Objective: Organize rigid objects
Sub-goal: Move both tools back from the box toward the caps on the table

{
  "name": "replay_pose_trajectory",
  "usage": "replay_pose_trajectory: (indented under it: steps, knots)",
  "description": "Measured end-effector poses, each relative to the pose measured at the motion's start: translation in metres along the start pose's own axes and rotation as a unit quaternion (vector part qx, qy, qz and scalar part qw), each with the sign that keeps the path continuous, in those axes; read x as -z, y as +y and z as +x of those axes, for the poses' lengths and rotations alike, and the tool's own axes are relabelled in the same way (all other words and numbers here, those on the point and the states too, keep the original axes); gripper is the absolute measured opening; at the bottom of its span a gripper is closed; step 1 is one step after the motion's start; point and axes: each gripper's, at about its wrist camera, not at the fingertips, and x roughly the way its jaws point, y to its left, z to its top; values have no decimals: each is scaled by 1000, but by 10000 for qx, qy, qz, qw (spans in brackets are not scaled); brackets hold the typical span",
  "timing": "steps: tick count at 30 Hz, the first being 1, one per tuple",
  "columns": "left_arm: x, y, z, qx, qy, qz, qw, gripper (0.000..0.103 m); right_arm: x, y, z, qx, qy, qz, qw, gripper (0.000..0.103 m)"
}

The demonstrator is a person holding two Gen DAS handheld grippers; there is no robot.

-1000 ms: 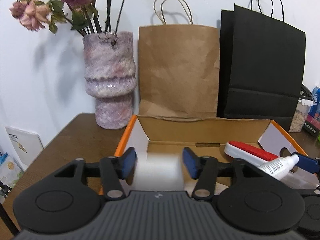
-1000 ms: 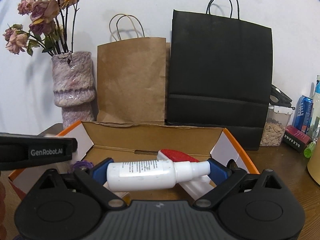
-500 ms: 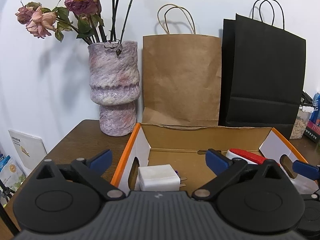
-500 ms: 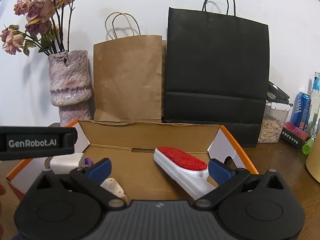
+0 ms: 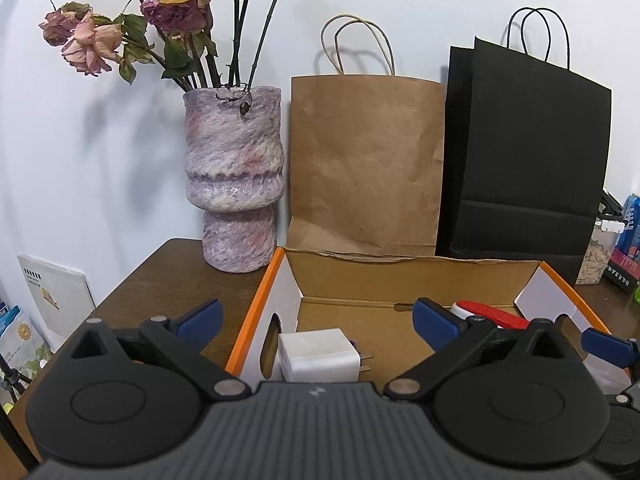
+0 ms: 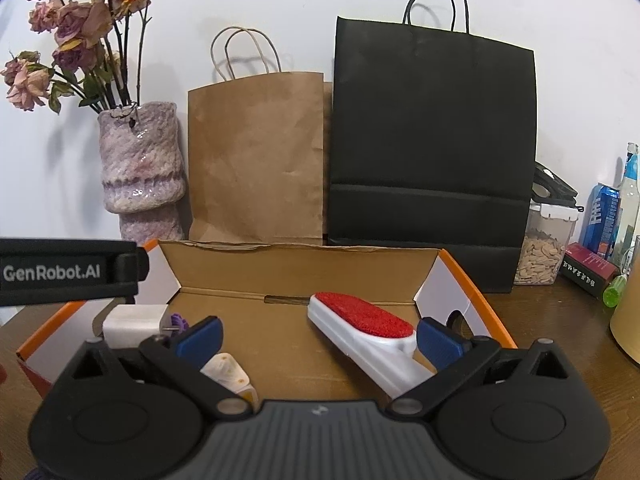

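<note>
Left wrist view: left gripper (image 5: pixel 316 322) spread wide, blue pads empty, hovering over the near-left corner of an open cardboard box (image 5: pixel 260 312) with orange rims. White charger block (image 5: pixel 318 354) lying on the box floor by the left wall, prongs pointing right, free of both pads. Red-and-white lint brush (image 5: pixel 490 314) further right on the box floor, partly hidden behind the right finger. Dark wooden tabletop (image 5: pixel 160 280) under the box; mottled purple vase (image 5: pixel 234 184) with dried roses at the far-left corner, brown paper bag (image 5: pixel 366 164) and black paper bag (image 5: pixel 528 160) standing along the far edge against a white wall. Right wrist view: right gripper (image 6: pixel 318 340) likewise wide apart, nothing between the pads, over the box's near edge. Lint brush (image 6: pixel 368 332) lying slantwise on the box floor, handle end beside the right pad. Charger block (image 6: pixel 134 320) in the left part of the box, a small purple item (image 6: pixel 180 320) touching it; a cream-coloured piece (image 6: pixel 228 372) near the box's front edge. Clear container of seeds (image 6: pixel 544 248), blue can (image 6: pixel 602 216) and glass bottle (image 6: pixel 632 200) crowding the tabletop's far-right corner.
</note>
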Motion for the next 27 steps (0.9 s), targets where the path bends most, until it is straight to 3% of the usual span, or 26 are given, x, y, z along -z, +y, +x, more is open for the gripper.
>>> replay_pose_trajectory:
  steps: [27]
  knots:
    - [23, 29, -53, -188, 75, -158, 9997, 103, 21, 9, -55, -111, -177, -120, 9997, 103]
